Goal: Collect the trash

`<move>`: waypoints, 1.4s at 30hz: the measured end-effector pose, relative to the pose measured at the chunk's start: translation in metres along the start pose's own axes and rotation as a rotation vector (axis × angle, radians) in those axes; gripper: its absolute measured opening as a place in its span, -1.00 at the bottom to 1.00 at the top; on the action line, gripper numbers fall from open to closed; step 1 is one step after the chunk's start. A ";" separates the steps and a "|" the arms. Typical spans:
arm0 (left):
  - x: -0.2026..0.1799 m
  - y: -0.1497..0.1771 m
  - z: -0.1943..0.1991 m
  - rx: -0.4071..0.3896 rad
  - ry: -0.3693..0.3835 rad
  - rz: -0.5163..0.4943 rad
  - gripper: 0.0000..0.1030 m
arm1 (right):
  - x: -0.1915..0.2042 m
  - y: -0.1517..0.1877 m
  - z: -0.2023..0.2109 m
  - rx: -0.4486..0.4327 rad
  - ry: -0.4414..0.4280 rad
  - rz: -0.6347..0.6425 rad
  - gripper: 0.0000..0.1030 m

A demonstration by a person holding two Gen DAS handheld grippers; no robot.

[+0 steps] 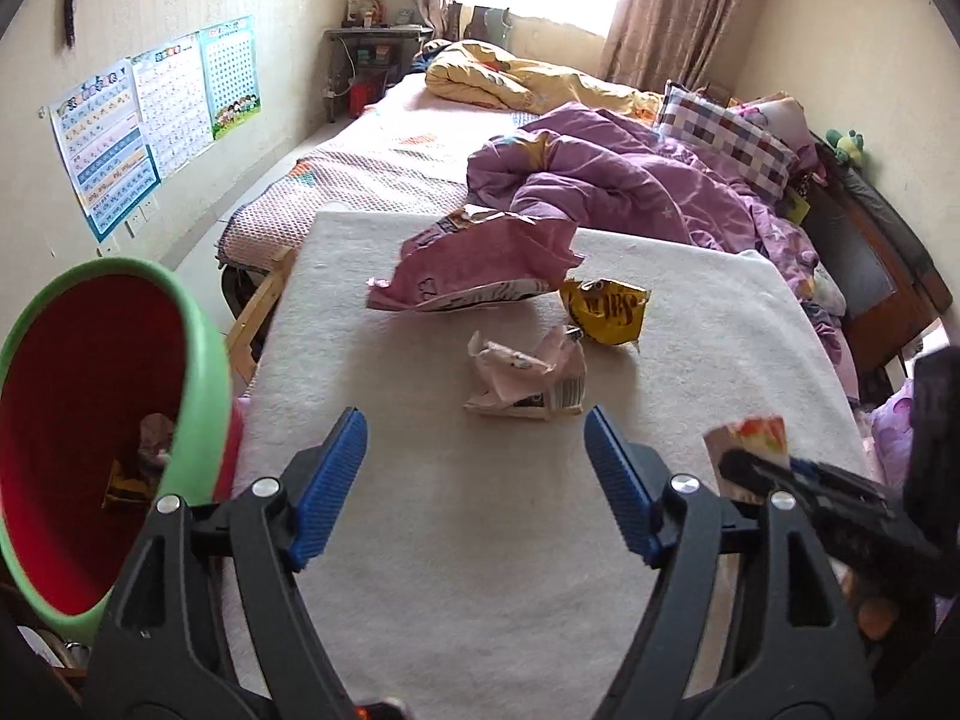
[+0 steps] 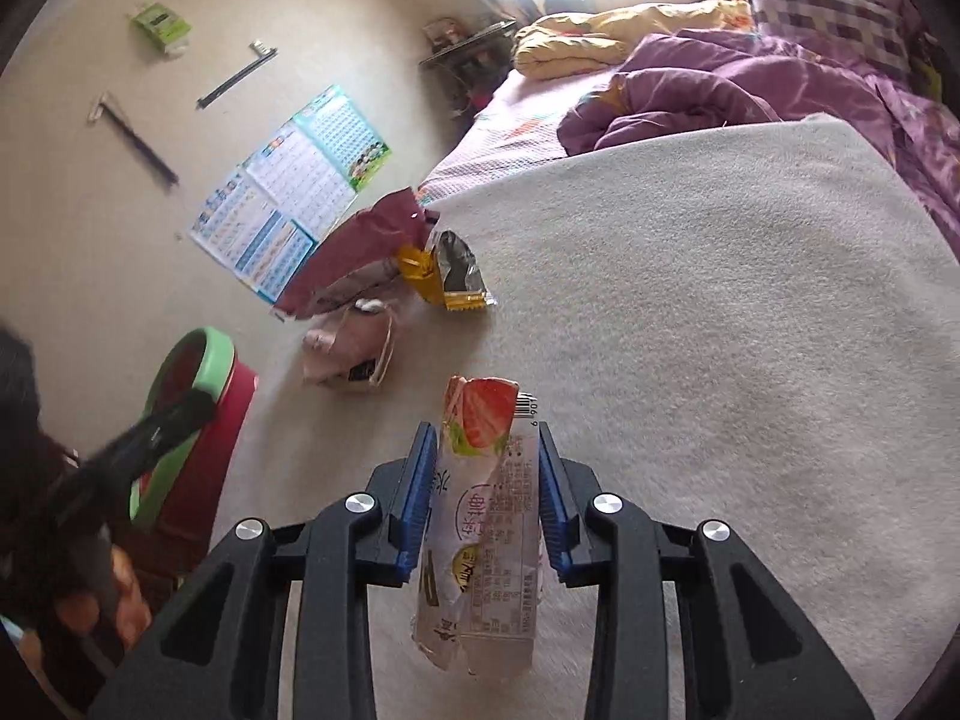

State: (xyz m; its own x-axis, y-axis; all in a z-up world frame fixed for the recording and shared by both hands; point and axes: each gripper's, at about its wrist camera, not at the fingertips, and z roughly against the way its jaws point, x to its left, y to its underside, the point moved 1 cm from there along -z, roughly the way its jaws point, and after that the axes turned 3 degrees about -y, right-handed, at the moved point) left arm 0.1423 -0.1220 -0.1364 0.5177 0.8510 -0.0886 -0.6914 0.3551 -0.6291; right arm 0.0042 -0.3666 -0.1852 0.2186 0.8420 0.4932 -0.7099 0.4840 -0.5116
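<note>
On the pale cloth-covered table point(image 1: 480, 540) lie a big crumpled pink bag point(image 1: 480, 264), a yellow wrapper point(image 1: 606, 309) and a squashed pale pink carton point(image 1: 528, 378). My left gripper point(image 1: 475, 423) hangs open just short of that carton, nothing between its blue pads. A red bin with a green rim point(image 1: 198, 360) stands tilted at the table's left edge, with some wrappers inside. My right gripper point(image 2: 485, 435) is shut on a flattened strawberry drink carton point(image 2: 486, 516), held above the cloth. From the right wrist, the bin point(image 2: 204, 354) and the other trash, pink bag point(image 2: 360, 252) included, lie to the left.
Beyond the table is a bed with a purple quilt point(image 1: 630, 192), a yellow quilt and a checked pillow. Posters point(image 1: 150, 114) hang on the left wall. A dark wooden headboard point(image 1: 870, 252) stands at the right. A person's hand point(image 2: 90, 600) shows at lower left.
</note>
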 end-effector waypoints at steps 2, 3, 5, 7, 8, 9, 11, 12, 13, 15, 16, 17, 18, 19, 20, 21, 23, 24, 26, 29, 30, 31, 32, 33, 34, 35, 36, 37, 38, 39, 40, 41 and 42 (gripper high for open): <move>-0.012 -0.010 -0.022 0.024 0.008 -0.024 0.40 | -0.003 0.007 0.008 0.010 -0.004 0.005 -0.28; -0.017 -0.013 -0.035 0.039 0.015 -0.044 0.43 | -0.006 0.010 0.014 0.005 -0.017 -0.004 -0.02; -0.028 -0.015 -0.065 0.091 -0.019 -0.086 0.43 | -0.012 0.013 0.029 -0.032 -0.029 -0.019 0.44; -0.030 -0.014 -0.082 0.135 -0.026 -0.078 0.37 | -0.013 0.017 0.040 -0.038 -0.032 -0.014 0.45; -0.030 -0.013 -0.086 0.147 -0.021 -0.064 0.28 | -0.015 0.020 0.045 -0.037 -0.030 -0.010 0.45; -0.031 -0.013 -0.087 0.139 -0.042 -0.064 0.16 | -0.017 0.021 0.048 -0.035 -0.030 -0.010 0.45; -0.032 -0.011 -0.085 0.132 -0.050 -0.055 0.14 | -0.022 0.026 0.051 -0.023 -0.037 -0.023 0.45; -0.031 -0.010 -0.082 0.127 -0.050 -0.046 0.10 | -0.023 0.026 0.049 -0.016 -0.041 -0.031 0.45; -0.031 -0.008 -0.078 0.115 -0.056 -0.040 0.08 | -0.024 0.027 0.049 -0.011 -0.044 -0.037 0.45; -0.029 -0.004 -0.062 0.078 -0.059 -0.024 0.07 | -0.024 0.028 0.047 -0.001 -0.054 -0.041 0.45; -0.029 -0.001 -0.053 0.064 -0.054 -0.016 0.07 | -0.024 0.027 0.045 0.001 -0.059 -0.039 0.45; -0.028 0.002 -0.044 0.055 -0.049 -0.011 0.07 | -0.023 0.027 0.044 0.004 -0.064 -0.037 0.45; -0.029 0.006 -0.034 0.046 -0.044 -0.007 0.07 | -0.021 0.028 0.041 0.008 -0.070 -0.034 0.45; -0.030 0.012 -0.024 0.041 -0.038 -0.005 0.07 | -0.019 0.029 0.039 0.012 -0.074 -0.031 0.45; -0.032 0.016 -0.017 0.039 -0.033 -0.006 0.07 | -0.017 0.029 0.037 0.017 -0.075 -0.027 0.45; -0.033 0.021 -0.010 0.039 -0.030 -0.007 0.09 | -0.017 0.030 0.035 0.023 -0.076 -0.023 0.45; -0.035 0.033 0.002 0.048 -0.027 -0.003 0.11 | -0.014 0.032 0.030 0.036 -0.077 -0.015 0.45; -0.036 0.037 0.003 0.055 -0.026 0.003 0.12 | -0.012 0.032 0.028 0.040 -0.075 -0.009 0.45; -0.037 0.048 0.004 0.067 -0.035 0.020 0.16 | -0.008 0.031 0.023 0.051 -0.060 0.009 0.45; -0.036 0.060 -0.005 0.121 -0.023 0.054 0.18 | -0.007 0.030 0.020 0.056 -0.053 0.002 0.44; -0.035 0.063 -0.007 0.130 -0.020 0.056 0.22 | -0.007 0.029 0.020 0.055 -0.055 -0.005 0.43; -0.035 0.066 -0.007 0.131 -0.027 0.051 0.28 | -0.007 0.029 0.020 0.052 -0.053 -0.007 0.43; -0.036 0.069 -0.007 0.132 -0.031 0.049 0.30 | -0.007 0.029 0.021 0.049 -0.050 -0.005 0.42; -0.035 0.070 -0.008 0.134 -0.032 0.051 0.30 | -0.006 0.029 0.022 0.049 -0.048 -0.002 0.36; -0.036 0.071 -0.009 0.139 -0.035 0.053 0.30 | -0.006 0.030 0.022 0.052 -0.044 0.001 0.22; -0.036 0.072 -0.010 0.141 -0.035 0.053 0.30 | -0.005 0.030 0.021 0.058 -0.042 0.003 0.14; -0.036 0.071 -0.011 0.143 -0.033 0.050 0.30 | -0.005 0.031 0.020 0.066 -0.045 0.002 -0.03; -0.037 0.071 -0.013 0.147 -0.032 0.041 0.30 | -0.005 0.032 0.019 0.074 -0.050 0.001 -0.24; -0.038 0.071 -0.015 0.150 -0.031 0.029 0.26 | -0.004 0.033 0.019 0.078 -0.051 0.000 -0.32; -0.039 0.071 -0.016 0.155 -0.029 0.019 0.05 | -0.004 0.033 0.020 0.073 -0.051 0.001 -0.34; -0.040 0.072 -0.016 0.149 -0.047 0.004 -0.19 | -0.004 0.033 0.021 0.070 -0.057 -0.002 -0.35; -0.040 0.072 -0.016 0.150 -0.041 0.001 -0.35 | -0.004 0.032 0.022 0.066 -0.066 -0.010 -0.36; -0.040 0.071 -0.015 0.152 -0.030 0.009 -0.59 | -0.004 0.031 0.025 0.053 -0.072 -0.018 -0.37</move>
State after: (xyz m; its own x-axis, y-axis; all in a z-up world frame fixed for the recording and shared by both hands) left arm 0.0801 -0.1362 -0.1887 0.4976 0.8646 -0.0695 -0.7656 0.4002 -0.5036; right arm -0.0354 -0.3611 -0.1850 0.1843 0.8128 0.5527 -0.7411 0.4843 -0.4651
